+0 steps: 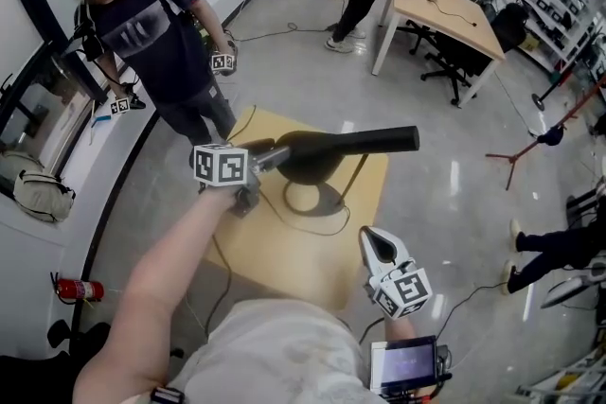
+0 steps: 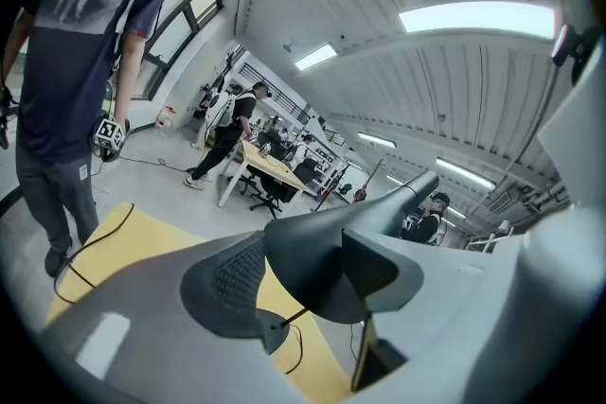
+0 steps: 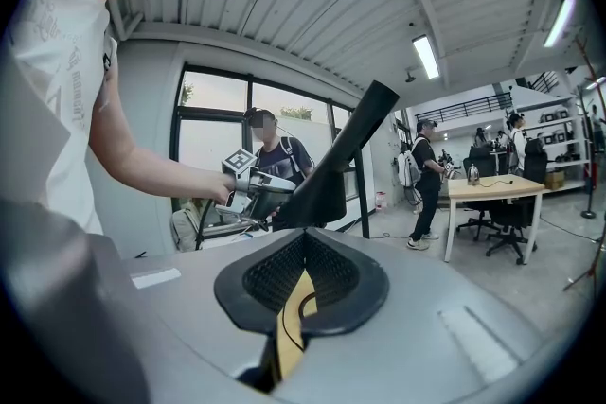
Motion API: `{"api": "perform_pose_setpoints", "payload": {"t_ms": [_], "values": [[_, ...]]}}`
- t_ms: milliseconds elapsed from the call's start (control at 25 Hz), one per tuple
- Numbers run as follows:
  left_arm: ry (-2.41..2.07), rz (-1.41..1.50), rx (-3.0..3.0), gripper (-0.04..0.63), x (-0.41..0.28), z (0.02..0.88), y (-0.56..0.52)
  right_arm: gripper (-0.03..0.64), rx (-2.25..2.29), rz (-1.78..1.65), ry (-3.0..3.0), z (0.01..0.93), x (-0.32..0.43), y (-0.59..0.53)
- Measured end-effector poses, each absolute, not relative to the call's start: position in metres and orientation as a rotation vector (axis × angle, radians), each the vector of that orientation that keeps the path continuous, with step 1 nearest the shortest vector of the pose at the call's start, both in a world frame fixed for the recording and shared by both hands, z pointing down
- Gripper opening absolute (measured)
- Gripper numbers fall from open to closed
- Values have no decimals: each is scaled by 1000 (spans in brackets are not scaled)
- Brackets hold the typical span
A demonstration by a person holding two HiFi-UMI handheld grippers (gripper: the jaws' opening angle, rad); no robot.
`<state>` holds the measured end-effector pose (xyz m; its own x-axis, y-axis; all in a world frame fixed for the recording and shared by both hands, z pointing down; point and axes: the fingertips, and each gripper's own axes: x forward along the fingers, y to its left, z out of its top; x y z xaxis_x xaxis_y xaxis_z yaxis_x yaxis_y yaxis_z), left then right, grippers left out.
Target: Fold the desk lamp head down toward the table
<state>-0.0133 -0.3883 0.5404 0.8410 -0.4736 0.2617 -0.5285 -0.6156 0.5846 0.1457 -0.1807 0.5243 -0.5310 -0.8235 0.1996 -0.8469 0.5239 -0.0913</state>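
Lamp head point(image 1: 312, 156), black and funnel-shaped, above the middle of a small yellow table point(image 1: 275, 251), wide end toward 9 o'clock and long narrow neck point(image 1: 383, 141) reaching toward 3 o'clock in the head view. From the right gripper view, neck slanting up toward 1 o'clock, not folded down. At 6 o'clock of the lamp head, round black base point(image 1: 312, 200) flat on the tabletop, with a thin black cord point(image 1: 322, 232) looping across the yellow surface.

Left gripper point(image 1: 270, 158) at 9 o'clock of the lamp head, pointing toward 3 o'clock, marker cube point(image 1: 221, 166) just behind it. Jaws spread wide, with the wide end of the lamp head between them, ribbed pads point(image 2: 232, 284) just beside the black shell and not seen pressing on it.

Right gripper point(image 1: 376, 246) near the table's 4 o'clock corner, well apart from the lamp, pointing toward 12 o'clock. Jaws drawn together to a thin slit, nothing between them, only a sliver of yellow tabletop showing through.

Beyond the table at 11 o'clock, a standing person point(image 1: 161, 33) in a dark shirt, a marker-cube gripper in each hand. Farther off at 1 o'clock, a pale desk point(image 1: 454, 14). Red fire extinguisher point(image 1: 80, 289) on the floor at 8 o'clock.
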Motion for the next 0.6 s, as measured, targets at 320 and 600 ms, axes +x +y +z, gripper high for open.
{"api": "perform_pose_setpoints", "payload": {"t_ms": [320,600], "values": [[-693,77,2296,252,-5,554,-384,12,1456,275,-2609,528,150,-177],[-691,113,2328,191,7,559,-379,12,1450,283,-2602,528,149,-175]]}}
